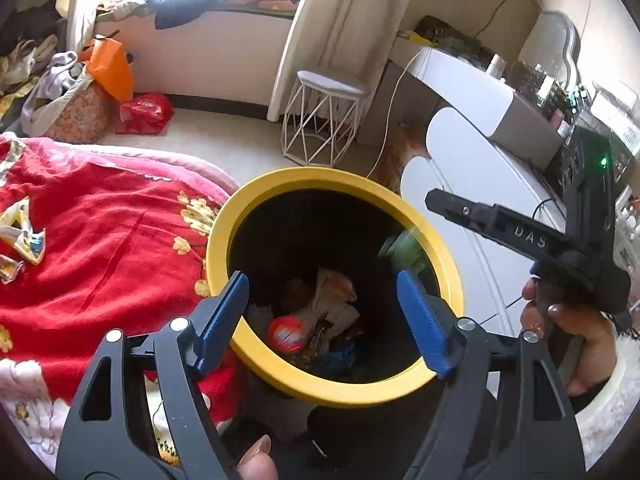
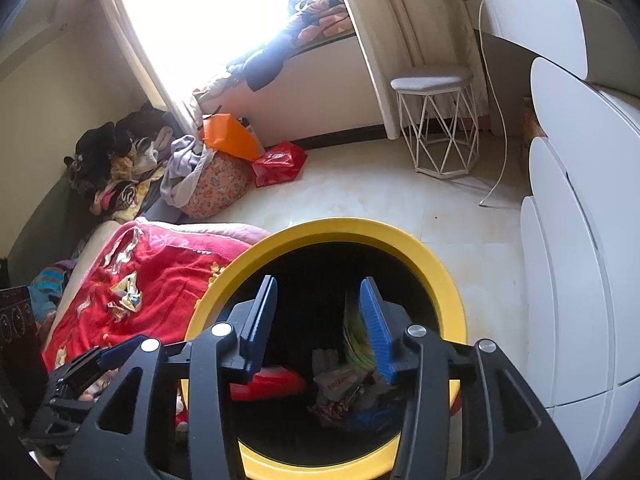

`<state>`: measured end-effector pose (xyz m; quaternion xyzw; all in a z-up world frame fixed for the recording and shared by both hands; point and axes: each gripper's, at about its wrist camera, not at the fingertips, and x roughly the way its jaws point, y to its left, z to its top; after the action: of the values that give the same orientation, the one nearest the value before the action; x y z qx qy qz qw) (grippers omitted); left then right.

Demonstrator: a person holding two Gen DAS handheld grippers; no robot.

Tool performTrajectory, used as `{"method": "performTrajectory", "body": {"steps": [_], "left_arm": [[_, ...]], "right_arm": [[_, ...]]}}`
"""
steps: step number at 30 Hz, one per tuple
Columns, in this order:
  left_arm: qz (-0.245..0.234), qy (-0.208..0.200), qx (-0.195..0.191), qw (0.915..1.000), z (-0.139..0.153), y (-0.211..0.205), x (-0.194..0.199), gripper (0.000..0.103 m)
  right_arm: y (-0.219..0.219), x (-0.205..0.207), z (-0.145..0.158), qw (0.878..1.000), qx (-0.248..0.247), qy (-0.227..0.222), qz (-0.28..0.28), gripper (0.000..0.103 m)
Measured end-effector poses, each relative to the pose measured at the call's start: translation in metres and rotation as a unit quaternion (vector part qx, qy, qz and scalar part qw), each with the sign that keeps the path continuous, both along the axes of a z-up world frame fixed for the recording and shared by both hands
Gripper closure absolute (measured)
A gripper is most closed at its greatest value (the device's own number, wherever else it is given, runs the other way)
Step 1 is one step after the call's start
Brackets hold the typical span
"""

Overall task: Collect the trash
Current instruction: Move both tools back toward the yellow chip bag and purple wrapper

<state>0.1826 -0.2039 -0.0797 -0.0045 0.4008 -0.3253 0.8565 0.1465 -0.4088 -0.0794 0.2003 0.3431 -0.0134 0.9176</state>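
The left gripper [image 1: 320,312] hangs with its jaws spread wide and nothing between them, low in the frame straight over the mouth of the bin [image 1: 256,208]. A blurred green scrap [image 1: 404,246] shows just inside the rim at centre right, apparently loose in the air, which fits jaws spread to let trash fall.

The right gripper [image 2: 320,328] stands about half open over the same bin [image 2: 440,256]. A green and yellow wrapper [image 2: 354,340] lies against the inner face of its right finger, but the opposite pad is clear of it, so it is not clamped and is probably dropping away.

Both are held over the opening so that whatever they let go lands among the wrappers at the bottom [image 1: 320,320].

Outward, at the left of both frames, more crumpled wrappers [image 2: 126,298] lie on the red blanket [image 1: 100,240], beside the bin: likely the next trash to fetch.
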Motion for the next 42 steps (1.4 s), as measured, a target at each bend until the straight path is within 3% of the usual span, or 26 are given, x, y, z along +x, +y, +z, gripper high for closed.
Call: {"method": "performTrajectory", "body": {"steps": [2, 4, 16, 29, 42], "left_arm": [[0.007, -0.008, 0.0, 0.9999, 0.004, 0.003, -0.001, 0.016], [0.012, -0.016, -0.004, 0.9998, 0.008, 0.006, -0.003, 0.011], [0.085, -0.069, -0.003, 0.994, 0.033, 0.05, -0.01, 0.011], [0.171, -0.089, -0.009, 0.9813, 0.044, 0.122, -0.007, 0.011], [0.291, -0.07, -0.019, 0.9541, 0.037, 0.224, 0.007, 0.011]], "right_arm": [[-0.001, -0.001, 0.001, 1.0, 0.0, -0.002, 0.0, 0.058], [-0.001, -0.001, 0.002, 1.0, -0.001, -0.005, 0.001, 0.053], [0.033, -0.003, 0.024, 0.998, -0.022, -0.038, 0.039, 0.043], [0.102, 0.012, 0.036, 0.991, -0.048, -0.05, 0.117, 0.038], [0.199, 0.049, 0.025, 0.972, -0.064, -0.044, 0.224, 0.038]]}}
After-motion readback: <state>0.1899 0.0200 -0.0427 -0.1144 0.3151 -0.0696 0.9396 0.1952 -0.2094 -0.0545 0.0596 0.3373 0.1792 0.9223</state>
